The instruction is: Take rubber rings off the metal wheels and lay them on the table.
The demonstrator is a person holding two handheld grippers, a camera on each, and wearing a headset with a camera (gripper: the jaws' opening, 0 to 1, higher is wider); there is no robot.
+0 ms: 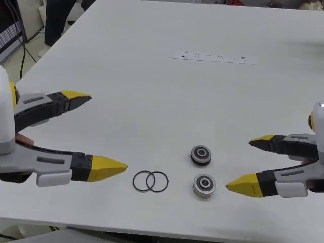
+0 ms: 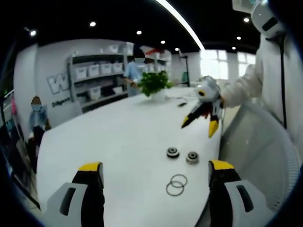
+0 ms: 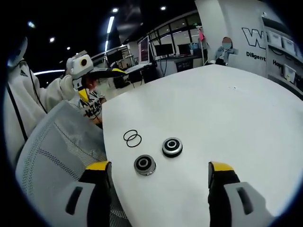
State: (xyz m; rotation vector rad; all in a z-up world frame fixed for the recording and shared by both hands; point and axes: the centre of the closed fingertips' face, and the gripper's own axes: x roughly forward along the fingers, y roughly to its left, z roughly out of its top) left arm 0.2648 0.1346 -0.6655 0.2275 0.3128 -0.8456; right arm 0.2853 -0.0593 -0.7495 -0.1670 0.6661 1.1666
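Observation:
Two metal wheels lie flat on the white table, one point(image 1: 201, 155) farther from me and one point(image 1: 204, 185) nearer the front edge; they also show in the left gripper view point(image 2: 173, 152) point(image 2: 192, 157) and the right gripper view point(image 3: 172, 146) point(image 3: 144, 164). Two thin black rubber rings point(image 1: 150, 181) point(image 2: 175, 185) point(image 3: 132, 138) lie overlapping on the table left of the wheels. My left gripper point(image 1: 101, 132) hovers open at the left, nothing between its yellow tips. My right gripper point(image 1: 248, 164) hovers open just right of the wheels, holding nothing.
A white power strip point(image 1: 212, 57) lies flat at the back of the table. A mesh chair point(image 3: 52, 151) stands by the table's front edge. A potted plant point(image 2: 155, 84) sits at the table's far end, with shelves and people beyond.

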